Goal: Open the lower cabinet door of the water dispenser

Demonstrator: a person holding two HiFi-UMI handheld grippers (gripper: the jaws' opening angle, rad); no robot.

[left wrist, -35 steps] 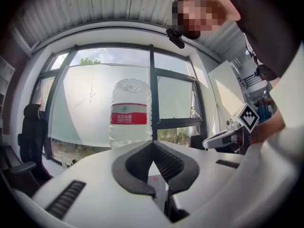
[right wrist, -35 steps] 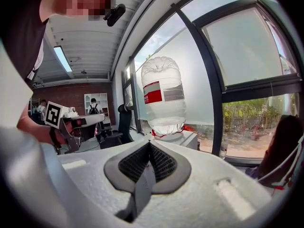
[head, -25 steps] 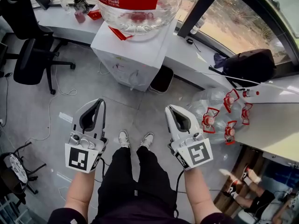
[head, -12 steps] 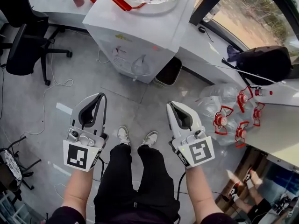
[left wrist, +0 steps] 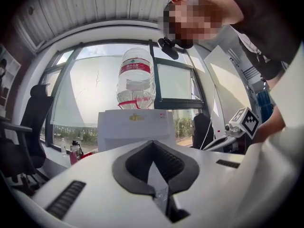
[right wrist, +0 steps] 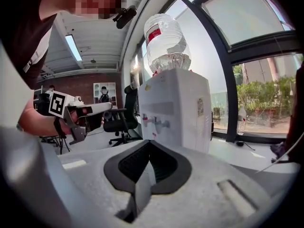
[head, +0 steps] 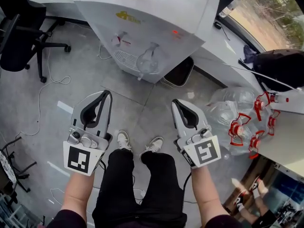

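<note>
Standing before a white, boxy plastic water dispenser (head: 156, 23).
Holding left gripper (head: 106, 95) and right gripper (head: 175, 102) well short, jaws together, empty.

No lettering can be read. The water bottle (left wrist: 136, 87) carries a red label (left wrist: 135, 69) with white print too small to make out. The water dispenser (head: 156, 8) bears a blurred yellow logo (head: 126, 16).

Left tool (head: 106, 94) and right tool (head: 175, 102) hover short of the water dispenser (head: 142, 27).
</note>
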